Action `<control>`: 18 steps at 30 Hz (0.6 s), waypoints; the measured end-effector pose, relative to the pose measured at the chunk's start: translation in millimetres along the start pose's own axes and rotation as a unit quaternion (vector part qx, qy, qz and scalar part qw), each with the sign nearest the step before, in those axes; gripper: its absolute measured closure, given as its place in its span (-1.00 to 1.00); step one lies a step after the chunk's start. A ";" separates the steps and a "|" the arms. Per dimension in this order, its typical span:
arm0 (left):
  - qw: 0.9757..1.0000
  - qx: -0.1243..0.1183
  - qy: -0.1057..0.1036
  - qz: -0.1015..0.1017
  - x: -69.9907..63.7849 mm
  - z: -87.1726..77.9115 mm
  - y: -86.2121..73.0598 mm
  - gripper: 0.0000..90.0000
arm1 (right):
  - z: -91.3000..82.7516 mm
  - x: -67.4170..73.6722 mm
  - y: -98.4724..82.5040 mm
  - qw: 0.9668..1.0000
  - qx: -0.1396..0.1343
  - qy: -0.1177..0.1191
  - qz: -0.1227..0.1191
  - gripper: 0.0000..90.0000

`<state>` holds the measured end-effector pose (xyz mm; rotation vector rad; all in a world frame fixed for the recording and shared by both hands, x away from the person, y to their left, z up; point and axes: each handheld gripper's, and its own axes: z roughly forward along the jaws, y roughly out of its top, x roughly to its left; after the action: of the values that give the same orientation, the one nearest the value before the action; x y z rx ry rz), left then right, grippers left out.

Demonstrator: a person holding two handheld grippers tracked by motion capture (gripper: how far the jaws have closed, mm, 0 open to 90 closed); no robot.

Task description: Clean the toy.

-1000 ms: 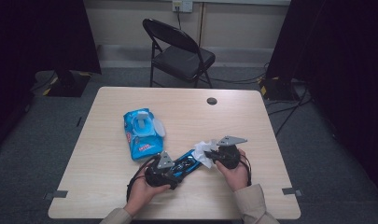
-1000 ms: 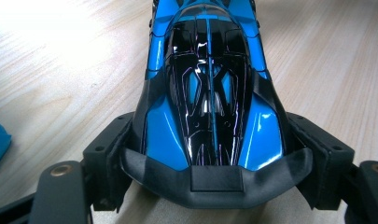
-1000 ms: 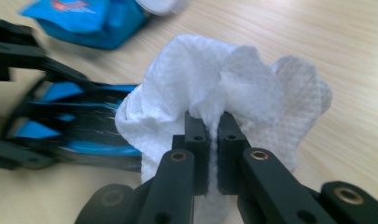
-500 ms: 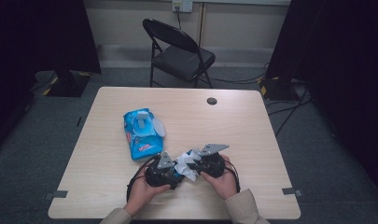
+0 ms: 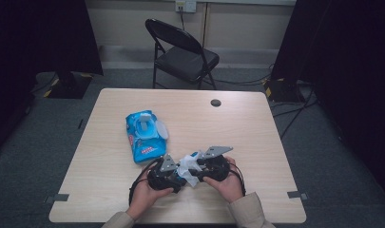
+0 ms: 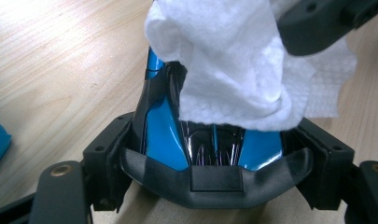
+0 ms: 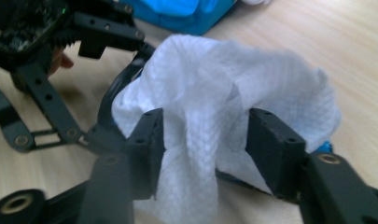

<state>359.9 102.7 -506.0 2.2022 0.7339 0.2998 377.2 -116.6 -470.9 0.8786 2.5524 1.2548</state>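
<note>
While the left gripper (image 6: 214, 175) clamps stiff, slippery blue sunglasses (image 6: 161, 130), the right gripper's (image 7: 203, 140) just-opened jaws loosely straddle the soft wipe (image 7: 224, 88).

Only the wipes pack (image 5: 145, 134) stands near; table (image 5: 256, 128) elsewhere open.
</note>
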 end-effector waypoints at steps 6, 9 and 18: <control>1.000 0.000 0.000 -0.001 -0.1 0.0 0.0 -0.46 | 0.0 -1.8 3.9 0.999 -0.027 0.012 0.023 -0.06; 1.000 0.002 0.000 0.002 0.2 -0.1 0.0 -0.46 | 6.2 -0.1 6.0 0.999 -0.036 0.019 0.029 0.00; 1.000 0.002 0.001 0.005 0.6 -0.3 0.1 -0.46 | 26.6 13.8 15.3 0.999 -0.033 0.030 -0.007 0.78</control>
<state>360.2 103.1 -505.7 2.2101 0.7257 0.3060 382.9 -83.7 -474.6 0.8203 2.5409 1.3737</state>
